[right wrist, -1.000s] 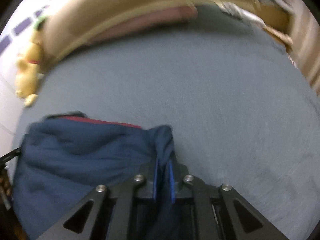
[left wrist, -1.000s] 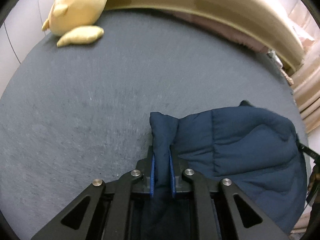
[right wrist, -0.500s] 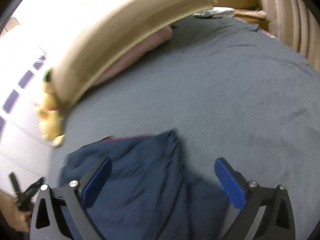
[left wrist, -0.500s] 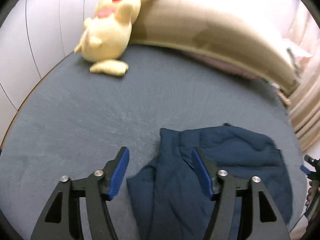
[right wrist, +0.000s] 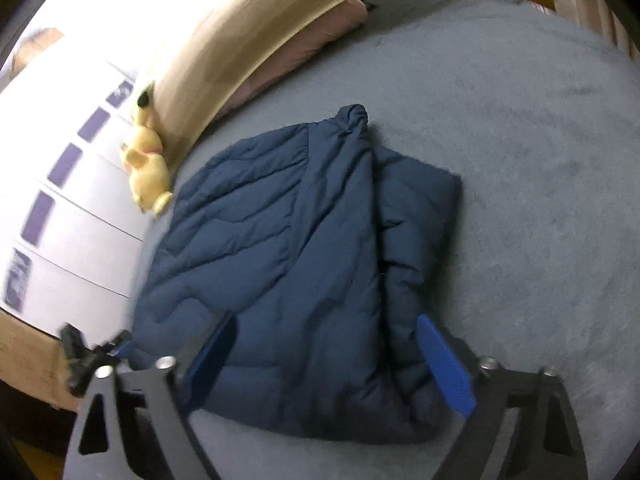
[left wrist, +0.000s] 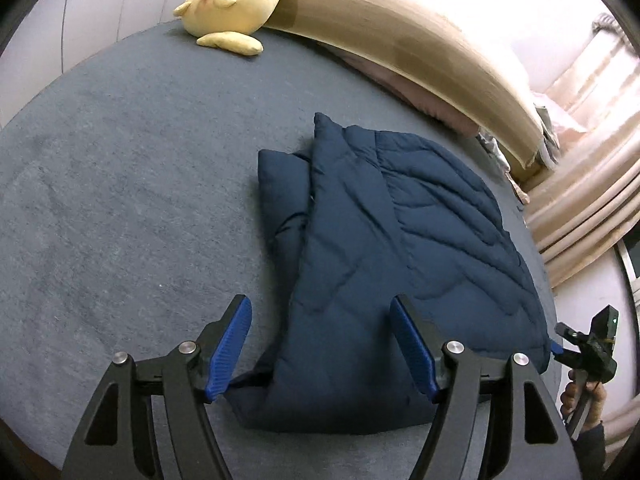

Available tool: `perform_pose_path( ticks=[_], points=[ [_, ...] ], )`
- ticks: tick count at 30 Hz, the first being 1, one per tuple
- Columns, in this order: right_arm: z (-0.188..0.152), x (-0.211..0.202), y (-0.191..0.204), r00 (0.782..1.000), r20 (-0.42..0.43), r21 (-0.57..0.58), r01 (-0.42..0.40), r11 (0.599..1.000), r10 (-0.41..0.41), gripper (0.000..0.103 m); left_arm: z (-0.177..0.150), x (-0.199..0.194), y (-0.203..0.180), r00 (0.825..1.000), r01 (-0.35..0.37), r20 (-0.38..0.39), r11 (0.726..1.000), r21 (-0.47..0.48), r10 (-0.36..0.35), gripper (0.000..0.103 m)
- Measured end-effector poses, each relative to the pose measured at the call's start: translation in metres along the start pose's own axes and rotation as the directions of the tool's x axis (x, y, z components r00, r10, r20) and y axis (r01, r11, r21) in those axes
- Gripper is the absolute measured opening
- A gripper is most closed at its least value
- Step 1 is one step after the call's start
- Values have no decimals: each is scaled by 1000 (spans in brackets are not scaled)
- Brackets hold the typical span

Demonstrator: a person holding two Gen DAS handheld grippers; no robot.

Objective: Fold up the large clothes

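Jacket (left wrist: 384,264) is lying folded on the grey bed cover (left wrist: 132,208), a puffy navy bundle close to the near edge, well apart from the headboard (left wrist: 400,36) at the far edge. My left gripper (left wrist: 320,348) hovers over its near-left corner, jaws apart and opening, pads off the fabric, gripping nothing. My right gripper (right wrist: 326,360) is over the near-right part, wide too but closing, jacket between the pads, nothing pinched. A yellow plush toy (left wrist: 236,4) sits at the far-left corner against the headboard. The right view's a bit blurry.
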State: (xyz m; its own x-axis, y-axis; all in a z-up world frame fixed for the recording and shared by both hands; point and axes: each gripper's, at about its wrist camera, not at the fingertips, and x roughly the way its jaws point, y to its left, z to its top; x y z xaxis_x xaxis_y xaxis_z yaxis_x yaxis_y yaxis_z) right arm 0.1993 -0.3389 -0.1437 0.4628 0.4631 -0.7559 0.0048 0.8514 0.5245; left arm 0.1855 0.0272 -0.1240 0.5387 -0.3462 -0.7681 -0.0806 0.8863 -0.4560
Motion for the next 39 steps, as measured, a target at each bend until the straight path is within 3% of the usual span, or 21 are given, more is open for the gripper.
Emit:
perform_pose_path(
  ticks=[1, 3, 4, 6, 10, 13, 17, 19, 21, 24, 30, 33, 37, 39],
  points=[
    [2, 5, -2, 1000, -16, 6, 12, 1000, -11, 79, -1, 2, -1, 1000, -11, 3, 1000, 6, 11, 72],
    [-4, 6, -10, 997, -54, -10, 55, 998, -56, 38, -4, 8, -2, 999, -32, -24, 999, 10, 33, 68],
    [-6, 6, -9, 995, -57, -27, 76, 997, -78, 36, -6, 10, -4, 999, -27, -31, 1000, 15, 28, 51],
    [-7, -3, 2, 992, -34, -72, 116, 991, -118, 17, -7, 12, -10, 999, -28, -42, 999, 44, 30, 40],
    [-9, -2, 9, 980, -22, -123, 192, 974, -196, 14, -9, 14, -15, 997, -73, -33, 995, 69, 76, 27],
    [-10, 13, -3, 978, -31, -75, 203, 976, -206, 14, -14, 20, 0, 997, -60, -43, 998, 27, 61, 27],
    [-7, 4, -8, 984, -2, -20, 180, 983, -180, 20, -15, 3, 0, 998, -63, -24, 998, 8, 63, 29],
    [-6, -14, -9, 981, 51, 15, 188, 982, -189, 34, -12, -11, -1, 998, -67, -3, 998, -11, 67, 41],
    [-5, -33, -5, 962, 119, 55, 241, 969, -246, 91, -7, -28, -4, 995, -94, 37, 995, -25, 95, 59],
    [-5, -53, 16, 953, 202, 61, 218, 974, -226, 92, -3, -47, -23, 986, -131, 108, 991, 25, 128, 62],
    [-31, -38, 92, 941, 285, -176, 240, 955, -184, 92, -15, -41, -62, 971, -214, 146, 964, 158, 192, 62],
    [-45, -10, 101, 949, 241, -225, 257, 940, -202, 92, -23, -27, -65, 970, -231, 108, 959, 166, 216, 62],
    [-56, 32, 84, 952, 147, -206, 296, 933, -270, 93, -35, -15, -61, 964, -264, 76, 948, 177, 254, 62],
    [-59, 38, 79, 950, 156, -200, 297, 934, -269, 93, -40, -9, -60, 961, -278, 66, 942, 190, 270, 62]
  ],
)
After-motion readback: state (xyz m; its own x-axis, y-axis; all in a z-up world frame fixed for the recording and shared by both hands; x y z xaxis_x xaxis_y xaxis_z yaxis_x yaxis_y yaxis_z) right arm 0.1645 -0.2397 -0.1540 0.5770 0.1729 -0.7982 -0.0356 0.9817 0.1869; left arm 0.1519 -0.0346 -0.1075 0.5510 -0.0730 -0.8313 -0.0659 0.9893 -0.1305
